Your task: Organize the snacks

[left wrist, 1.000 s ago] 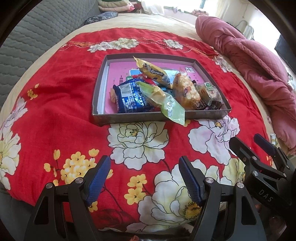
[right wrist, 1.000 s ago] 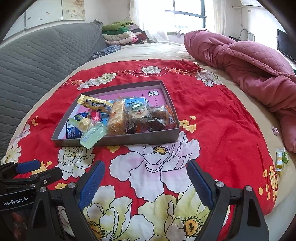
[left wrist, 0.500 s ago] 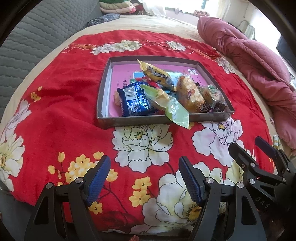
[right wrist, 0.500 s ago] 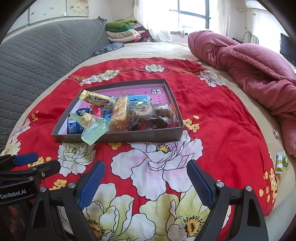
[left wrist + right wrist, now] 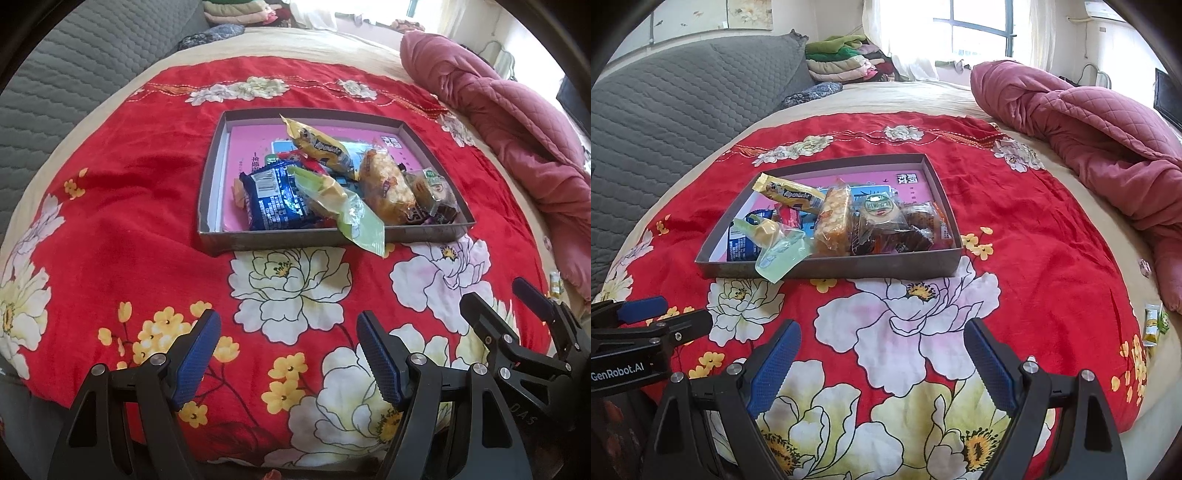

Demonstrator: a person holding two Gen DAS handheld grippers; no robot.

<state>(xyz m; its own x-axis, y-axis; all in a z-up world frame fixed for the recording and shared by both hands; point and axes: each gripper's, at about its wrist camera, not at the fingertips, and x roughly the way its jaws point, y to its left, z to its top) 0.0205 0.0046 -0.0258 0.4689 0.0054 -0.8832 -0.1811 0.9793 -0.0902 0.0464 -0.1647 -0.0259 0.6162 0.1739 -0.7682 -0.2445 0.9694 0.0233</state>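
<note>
A shallow grey box (image 5: 216, 177) with a pink floor lies on the red floral blanket and holds several snack packets. Among them are a blue packet (image 5: 275, 201), a yellow bar (image 5: 317, 146), an orange cake (image 5: 388, 192) and a green-labelled pastry (image 5: 436, 190). A pale green packet (image 5: 347, 214) hangs over the front wall. My left gripper (image 5: 288, 325) hovers open over the blanket, well short of the box. My right gripper (image 5: 882, 328) is open too, beside the left gripper (image 5: 683, 310), facing the box (image 5: 868, 267) and green packet (image 5: 779, 251). Neither holds anything.
A rumpled pink quilt (image 5: 1089, 136) lies along the right side of the bed. A grey quilted headboard (image 5: 665, 110) rises on the left, with folded clothes (image 5: 842, 62) behind. Small loose snack packets (image 5: 1152, 323) lie on the beige sheet by the blanket's right edge.
</note>
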